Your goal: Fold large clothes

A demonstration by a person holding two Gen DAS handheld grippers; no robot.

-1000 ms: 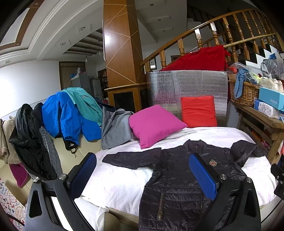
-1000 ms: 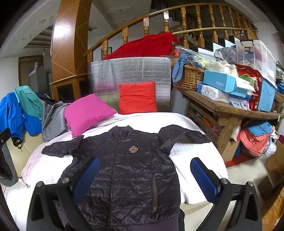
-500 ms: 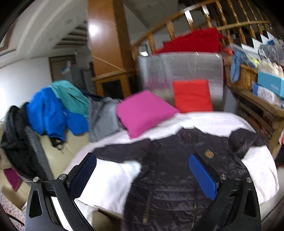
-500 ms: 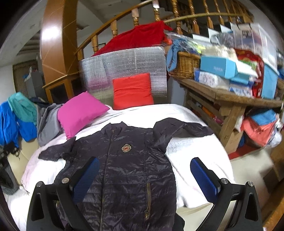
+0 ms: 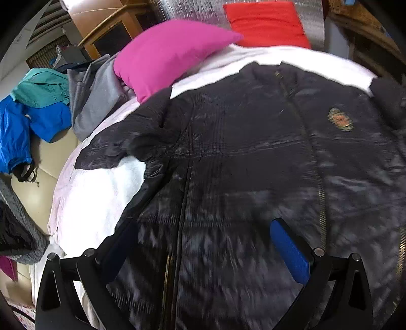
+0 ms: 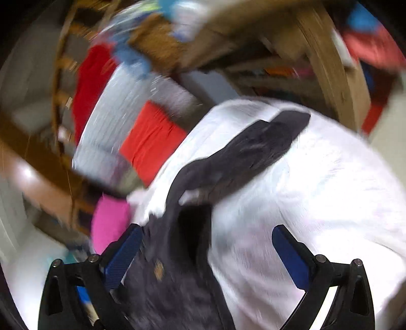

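Both tools have dropped much closer to the black quilted puffer jacket (image 5: 253, 152) than half a second ago, and the right wrist view has rolled sideways and smeared with motion. That jacket lies front up and zipped on the white-covered bed (image 5: 101, 193), filling the centre and right of the left wrist frame; its round orange-and-green chest badge (image 5: 340, 119) is too blurred to read. Wide open with nothing between its blue pads, the left tool (image 5: 200, 243) hangs over the jacket's lower front. Equally wide and empty, the right tool (image 6: 205, 253) straddles the jacket's side edge below one sleeve (image 6: 256, 149). At upper left sits a magenta square cushion (image 5: 170, 53), beside a red cushion (image 5: 264, 22).
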